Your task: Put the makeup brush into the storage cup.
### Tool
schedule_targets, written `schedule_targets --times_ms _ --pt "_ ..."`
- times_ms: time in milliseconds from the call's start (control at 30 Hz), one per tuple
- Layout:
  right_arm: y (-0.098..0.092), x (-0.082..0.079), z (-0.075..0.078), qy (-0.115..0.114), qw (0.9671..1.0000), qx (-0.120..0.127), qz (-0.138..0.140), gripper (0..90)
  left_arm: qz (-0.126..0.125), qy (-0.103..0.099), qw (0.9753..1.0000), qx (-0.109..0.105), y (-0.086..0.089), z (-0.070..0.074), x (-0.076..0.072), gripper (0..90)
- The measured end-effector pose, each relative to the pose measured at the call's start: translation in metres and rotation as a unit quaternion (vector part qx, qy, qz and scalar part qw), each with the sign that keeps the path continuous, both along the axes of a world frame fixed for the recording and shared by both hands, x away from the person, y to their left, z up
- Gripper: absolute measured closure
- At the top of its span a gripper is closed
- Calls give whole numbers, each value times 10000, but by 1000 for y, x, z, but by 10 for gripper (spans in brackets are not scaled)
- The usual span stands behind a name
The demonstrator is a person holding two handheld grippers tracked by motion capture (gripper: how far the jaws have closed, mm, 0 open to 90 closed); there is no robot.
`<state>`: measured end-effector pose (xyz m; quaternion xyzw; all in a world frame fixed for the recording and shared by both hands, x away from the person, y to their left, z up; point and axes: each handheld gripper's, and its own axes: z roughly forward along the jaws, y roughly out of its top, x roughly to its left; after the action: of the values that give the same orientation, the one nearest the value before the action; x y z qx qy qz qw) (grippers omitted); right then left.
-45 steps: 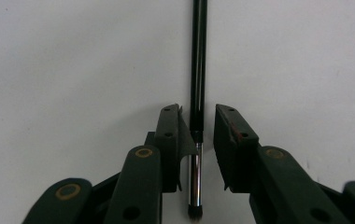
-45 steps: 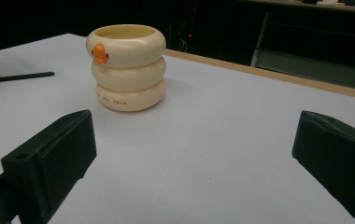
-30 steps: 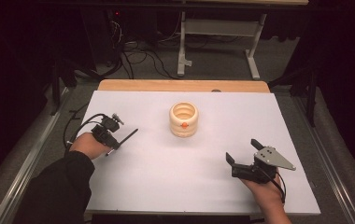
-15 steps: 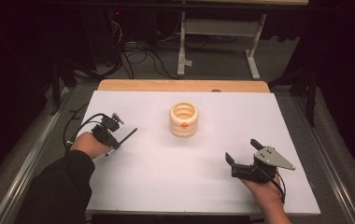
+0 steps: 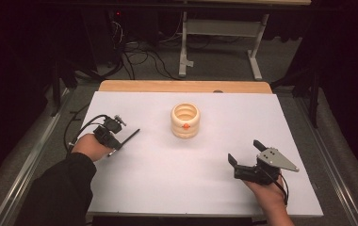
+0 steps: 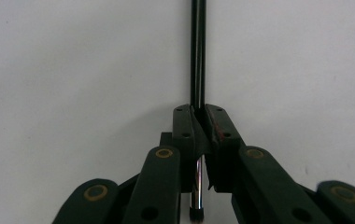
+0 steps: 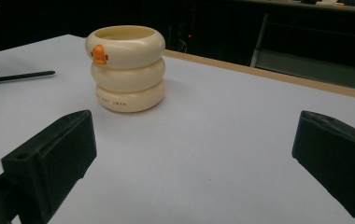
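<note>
Two grippers work apart. The left gripper pinches a black rod, presumably for the cream holder; the right gripper waits, jaws spread wide.

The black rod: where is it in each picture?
High view: rod at left, sticking out of the left claw toward the cup.
Left gripper view: centre, running up from the shut jaws.
Right gripper view: far left, beside the cup.
Shared landmark: the cup.
</note>
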<state>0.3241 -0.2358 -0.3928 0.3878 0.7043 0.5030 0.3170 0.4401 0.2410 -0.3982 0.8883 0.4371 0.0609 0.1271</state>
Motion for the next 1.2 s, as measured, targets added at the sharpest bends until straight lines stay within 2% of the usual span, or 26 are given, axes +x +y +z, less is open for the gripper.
schedule_targets --times_ms 100,267,333,600,967,1200 --pt "0 0 0 -8 10000 7 -13 12 23 -15 10000 68 -1 4 -1 830" --pt "-1 0 0 -11 10000 -3 -23 12 22 -122 9999 0 -1 12 -4 830" --pt "-1 0 0 -7 10000 -2 -23 12 -119 -162 9998 2 -4 18 -8 830" --pt "0 0 0 -6 10000 5 -24 12 -345 -228 9991 -31 -15 29 -15 830" --pt "-1 0 0 -8 10000 9 -21 12 -771 -210 9968 72 -38 29 -24 830" --pt "-1 0 0 -18 10000 5 -33 12 -1004 -201 9947 -52 -57 27 -30 829"
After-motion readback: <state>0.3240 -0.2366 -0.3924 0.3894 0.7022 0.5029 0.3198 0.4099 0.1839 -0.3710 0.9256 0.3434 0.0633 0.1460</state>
